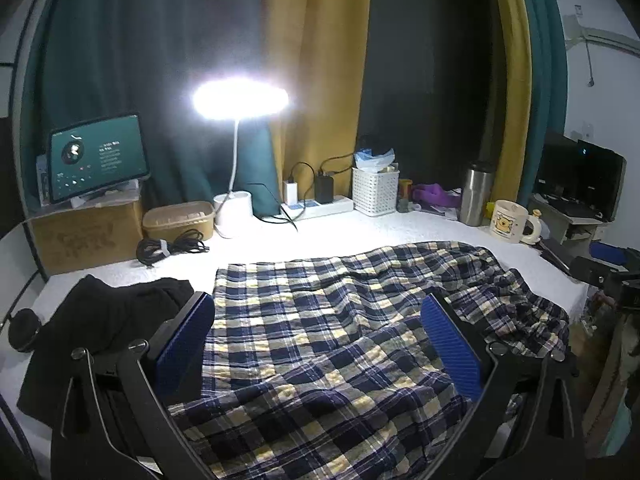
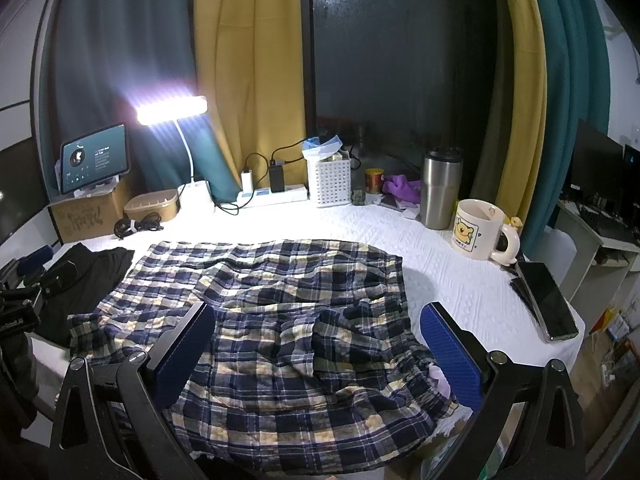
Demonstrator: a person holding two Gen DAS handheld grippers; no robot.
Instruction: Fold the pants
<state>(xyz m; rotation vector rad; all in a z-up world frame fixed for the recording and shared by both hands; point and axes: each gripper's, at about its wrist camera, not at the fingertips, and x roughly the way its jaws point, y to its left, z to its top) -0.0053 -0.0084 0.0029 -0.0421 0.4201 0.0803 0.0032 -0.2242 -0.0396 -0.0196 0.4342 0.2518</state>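
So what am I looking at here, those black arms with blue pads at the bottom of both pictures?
Those are hand-held grippers, one per hand, each with a camera looking along its fingers. One picture is from the left gripper, the other from the right gripper. Both are open and hold nothing. Under them lie plaid pants, rumpled, on a white table. A black garment lies to the left. At the back stand a lit lamp, a mug and a steel tumbler.

A: The navy and cream checked cotton pants [image 1: 320, 344] are cut by the lower edge at 6 o'clock.

B: Yes. Text on the dark green tablet screen [image 2: 94, 158], at 10 o'clock, is too small to read.
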